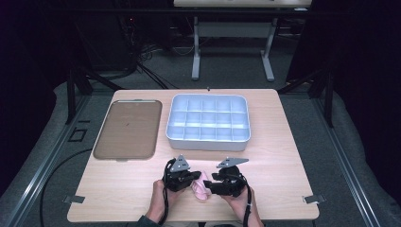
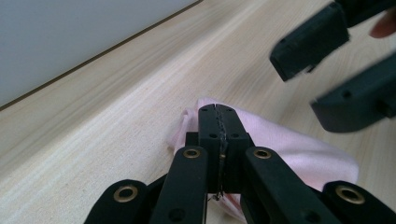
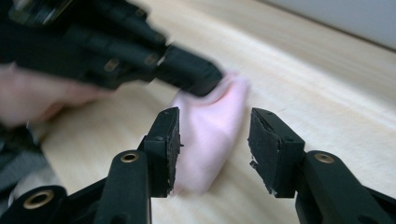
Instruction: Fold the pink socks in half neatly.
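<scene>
Small pale pink folded cloth [image 1: 202,185] lies on the light wooden table [image 1: 283,156], near edge, middle, between the two grippers.

Left gripper [image 2: 218,122]: jaws pressed together, pinching the near-left end of the pink cloth; fabric shows on both sides of the closed tips in the left gripper view. In the high view the left gripper [image 1: 191,176] sits just left of the cloth, touching it.

Right gripper [image 3: 214,140]: jaws spread apart, one on each side of the cloth's other end, pads not pressed on the fabric. Whether either pad touches it, cannot tell. In the high view the right gripper [image 1: 213,183] sits just right of the cloth.

A person's hands hold both grippers from the near edge.

Farther back, centre-right: a white plastic tray with a grid of compartments [image 1: 208,139], all compartments bare. Left of it, just beside and apart: a flat brown rectangular lid with rounded corners [image 1: 127,128], lying flat. Both well apart from the cloth.
</scene>
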Demonstrator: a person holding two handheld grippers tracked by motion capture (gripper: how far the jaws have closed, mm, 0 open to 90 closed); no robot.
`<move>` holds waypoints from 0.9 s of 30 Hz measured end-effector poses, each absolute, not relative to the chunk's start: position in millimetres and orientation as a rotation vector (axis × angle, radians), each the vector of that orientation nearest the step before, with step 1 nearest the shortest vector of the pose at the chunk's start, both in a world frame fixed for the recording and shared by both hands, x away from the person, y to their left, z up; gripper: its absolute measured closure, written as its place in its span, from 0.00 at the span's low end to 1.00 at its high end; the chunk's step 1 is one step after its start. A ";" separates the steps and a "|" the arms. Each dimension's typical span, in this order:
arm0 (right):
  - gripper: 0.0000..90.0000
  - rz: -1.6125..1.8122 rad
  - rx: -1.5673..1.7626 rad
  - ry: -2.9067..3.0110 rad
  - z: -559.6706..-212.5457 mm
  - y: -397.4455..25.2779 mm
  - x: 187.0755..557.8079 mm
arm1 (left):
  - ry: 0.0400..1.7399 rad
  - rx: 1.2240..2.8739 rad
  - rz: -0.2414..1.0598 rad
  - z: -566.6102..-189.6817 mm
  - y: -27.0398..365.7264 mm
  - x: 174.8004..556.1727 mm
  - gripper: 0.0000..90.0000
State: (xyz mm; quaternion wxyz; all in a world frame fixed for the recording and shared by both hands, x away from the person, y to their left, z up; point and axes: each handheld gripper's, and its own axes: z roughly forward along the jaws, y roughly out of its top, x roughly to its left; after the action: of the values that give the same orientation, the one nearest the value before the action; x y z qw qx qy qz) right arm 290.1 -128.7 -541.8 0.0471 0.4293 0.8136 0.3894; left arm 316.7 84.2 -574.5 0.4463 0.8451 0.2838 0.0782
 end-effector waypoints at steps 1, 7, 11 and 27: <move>0.56 1.199 1.332 2.471 -542.1 -129.1 292.1 | 0.709 2.084 0.198 -575.1 83.9 316.3 1.00; 0.47 1.124 1.352 2.587 -551.5 -111.8 299.7 | 0.722 2.084 0.208 -575.0 84.1 315.2 1.00; 0.47 1.055 1.344 2.553 -558.3 -98.3 298.8 | 0.724 2.081 0.199 -575.3 85.9 315.8 0.99; 0.55 0.968 1.333 2.617 -562.6 -87.9 304.0 | 0.775 2.040 0.186 -574.4 101.9 319.4 0.92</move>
State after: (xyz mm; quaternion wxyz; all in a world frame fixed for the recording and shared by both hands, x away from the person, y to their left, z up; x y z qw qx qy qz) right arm 304.0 -87.9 -562.6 0.0248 0.4311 0.8460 0.3128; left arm 319.4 101.9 -574.4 0.4581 0.8279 0.3146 0.0754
